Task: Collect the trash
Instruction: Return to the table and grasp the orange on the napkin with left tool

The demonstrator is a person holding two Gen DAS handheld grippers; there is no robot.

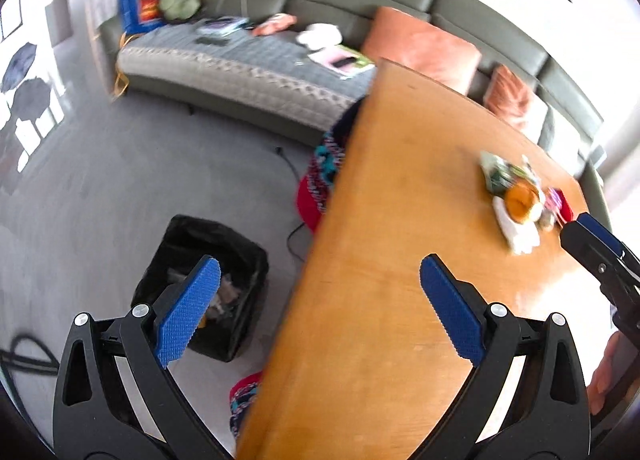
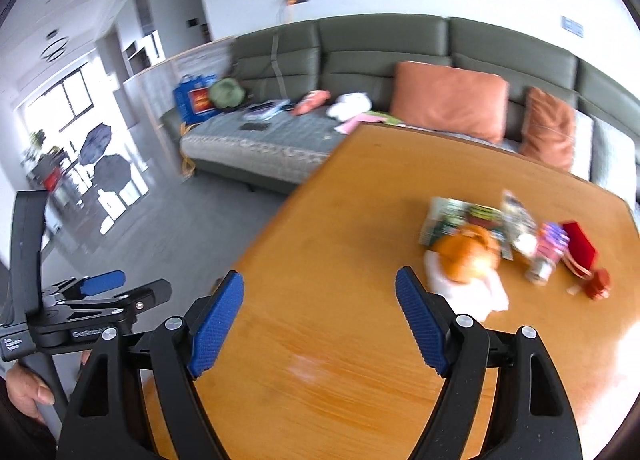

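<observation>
A broad stretch of bare wooden table (image 2: 320, 340) lies open in front of both grippers, clear up to the heap of trash (image 2: 500, 252) bunched near its far right side. Left of the table's edge, open grey floor (image 1: 120, 180) surrounds the black-lined bin (image 1: 208, 260) (its mouth unobstructed), while patterned fabric (image 1: 324, 172) crowds the gap below the edge.
</observation>
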